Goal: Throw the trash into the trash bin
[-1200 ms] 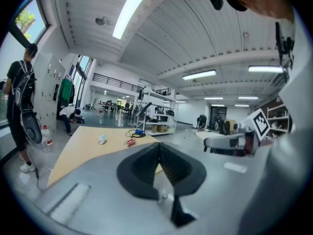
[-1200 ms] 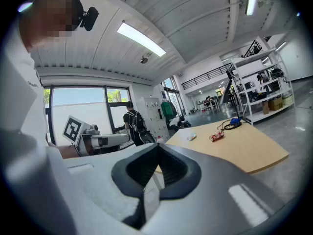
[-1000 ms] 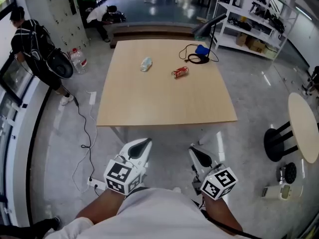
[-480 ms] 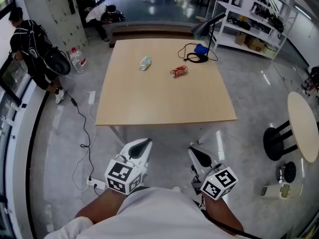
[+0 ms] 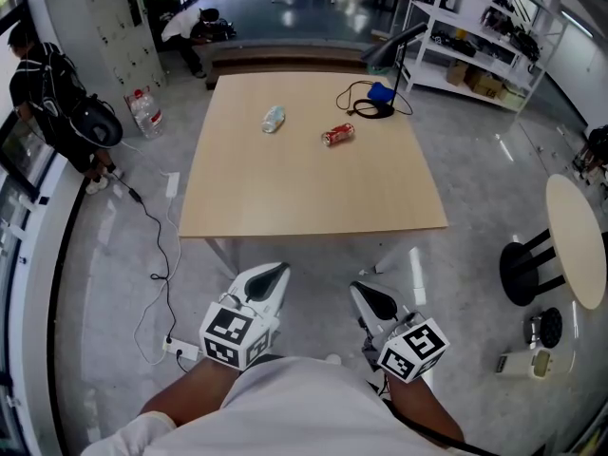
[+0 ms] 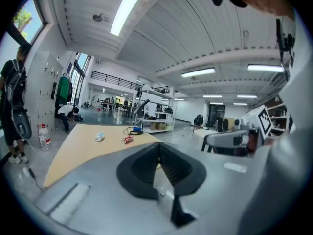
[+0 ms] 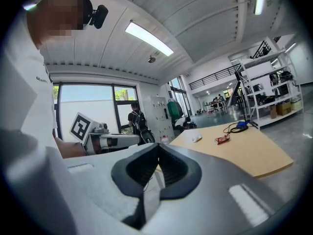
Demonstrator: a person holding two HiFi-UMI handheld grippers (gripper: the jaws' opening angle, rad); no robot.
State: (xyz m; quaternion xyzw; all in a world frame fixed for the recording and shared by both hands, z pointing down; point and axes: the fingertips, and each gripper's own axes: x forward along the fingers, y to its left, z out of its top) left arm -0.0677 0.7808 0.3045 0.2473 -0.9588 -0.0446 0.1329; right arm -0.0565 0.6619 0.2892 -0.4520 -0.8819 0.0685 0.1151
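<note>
A crushed clear plastic bottle (image 5: 273,120) and a red can (image 5: 338,135) lie on the far half of the light wooden table (image 5: 304,207). Both also show small in the left gripper view, bottle (image 6: 100,137) and can (image 6: 128,139), and in the right gripper view, bottle (image 7: 196,138) and can (image 7: 222,139). My left gripper (image 5: 271,278) and right gripper (image 5: 372,298) hang side by side over the floor, short of the table's near edge. Both are shut and hold nothing. No trash bin shows in any view.
A blue box with a black cable (image 5: 380,98) and a desk lamp (image 5: 394,46) sit at the table's far right corner. A person in black with a backpack (image 5: 47,93) stands at left. A floor cable (image 5: 157,245), a round table (image 5: 579,245), a stool (image 5: 522,274) and shelves (image 5: 484,36) surround me.
The person in black has walked further toward the upper left. Both grippers have stayed where they were, shut.
</note>
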